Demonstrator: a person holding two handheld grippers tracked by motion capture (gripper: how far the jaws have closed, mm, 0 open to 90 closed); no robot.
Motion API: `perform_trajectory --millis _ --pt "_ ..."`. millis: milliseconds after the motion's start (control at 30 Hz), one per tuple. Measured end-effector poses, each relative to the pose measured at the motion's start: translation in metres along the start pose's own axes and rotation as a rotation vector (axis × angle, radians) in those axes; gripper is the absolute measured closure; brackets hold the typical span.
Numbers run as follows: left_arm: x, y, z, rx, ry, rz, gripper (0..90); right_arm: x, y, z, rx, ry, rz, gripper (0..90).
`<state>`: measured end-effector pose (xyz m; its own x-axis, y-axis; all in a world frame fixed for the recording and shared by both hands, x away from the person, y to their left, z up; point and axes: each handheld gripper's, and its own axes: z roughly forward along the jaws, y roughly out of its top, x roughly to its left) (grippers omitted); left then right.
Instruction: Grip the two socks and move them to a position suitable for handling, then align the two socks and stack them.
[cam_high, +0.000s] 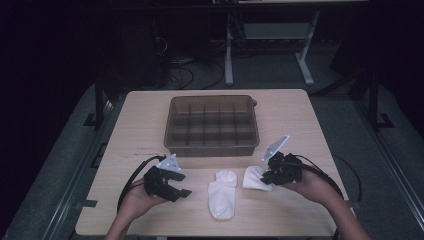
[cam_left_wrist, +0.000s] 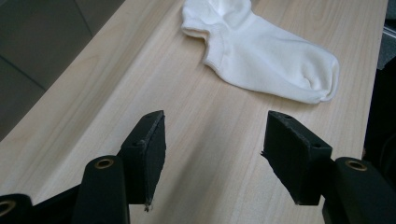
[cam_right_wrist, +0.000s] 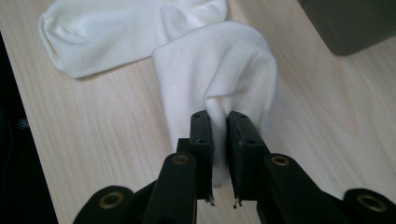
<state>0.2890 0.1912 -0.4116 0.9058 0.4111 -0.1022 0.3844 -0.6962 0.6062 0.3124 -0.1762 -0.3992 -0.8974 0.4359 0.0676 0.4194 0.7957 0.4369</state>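
Note:
One white sock (cam_high: 223, 194) lies flat near the table's front edge, between the two hands; it also shows ahead of the left jaws (cam_left_wrist: 261, 51) and at the upper left of the right gripper view (cam_right_wrist: 107, 32). A second white sock (cam_high: 255, 177) lies just to its right. My right gripper (cam_high: 267, 177) is shut on this sock, whose fabric (cam_right_wrist: 219, 70) is bunched up between the pads. My left gripper (cam_high: 184, 186) stands open to the left of the flat sock, with bare tabletop between its jaws (cam_left_wrist: 212, 154).
A brown plastic bin (cam_high: 212, 125) with divided compartments stands at the middle back of the wooden table (cam_high: 150, 125), and its corner (cam_right_wrist: 350, 23) shows in the right gripper view. Cables trail from both grippers toward the table's front edge.

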Motion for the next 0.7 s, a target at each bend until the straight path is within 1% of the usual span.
perform_trajectory --millis 600,700 --pt "0.001 -0.001 -0.005 -0.007 0.007 -0.001 37.7 0.007 0.015 0.005 0.003 0.016 -0.037 80.4" --pt "0.001 -0.001 -0.006 -0.011 0.007 -0.006 37.5 0.008 0.016 0.006 0.003 0.019 -0.036 80.4"
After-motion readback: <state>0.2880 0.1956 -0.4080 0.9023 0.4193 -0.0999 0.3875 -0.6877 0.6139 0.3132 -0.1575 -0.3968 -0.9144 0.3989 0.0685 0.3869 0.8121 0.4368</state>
